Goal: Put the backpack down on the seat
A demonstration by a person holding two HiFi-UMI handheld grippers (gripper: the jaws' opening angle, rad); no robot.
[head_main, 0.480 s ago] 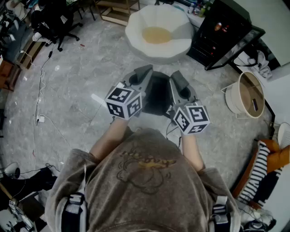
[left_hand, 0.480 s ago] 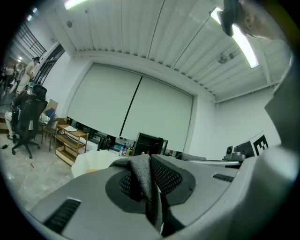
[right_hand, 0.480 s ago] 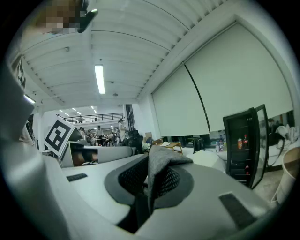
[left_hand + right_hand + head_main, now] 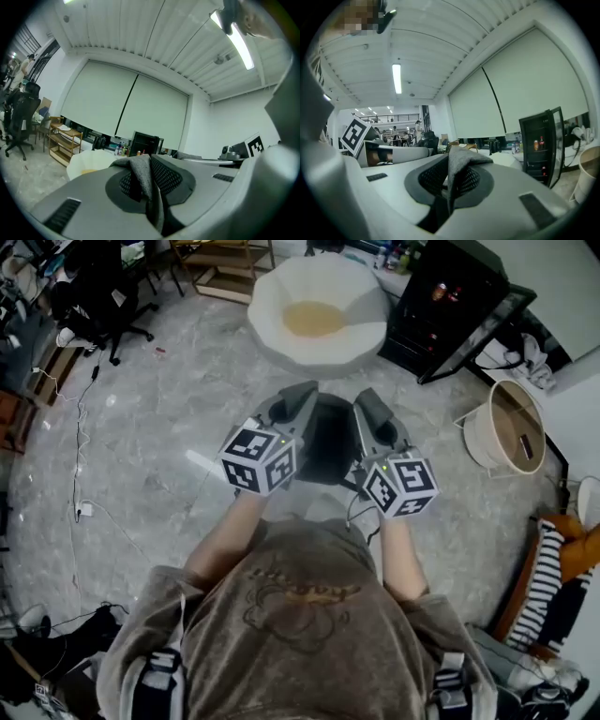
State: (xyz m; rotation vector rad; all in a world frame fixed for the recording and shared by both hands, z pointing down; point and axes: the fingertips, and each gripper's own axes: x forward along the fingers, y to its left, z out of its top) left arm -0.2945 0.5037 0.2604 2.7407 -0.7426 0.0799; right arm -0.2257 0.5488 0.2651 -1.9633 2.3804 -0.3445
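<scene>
Pinching backpack fabric [image 4: 143, 176], left tongs [image 4: 302, 393], right tongs [image 4: 366, 399]

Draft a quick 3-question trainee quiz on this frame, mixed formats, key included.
1. True or false: the backpack already lies on the white seat.
2. What is pinched in the left gripper? A) nothing B) grey fabric C) a cable
3. In the head view, on which side of the seat does the black fridge stand?

Key:
1. False. The backpack is held between the two grippers, short of the seat.
2. B. The right gripper is shut on the same kind of fabric.
3. The picture's right.
</scene>
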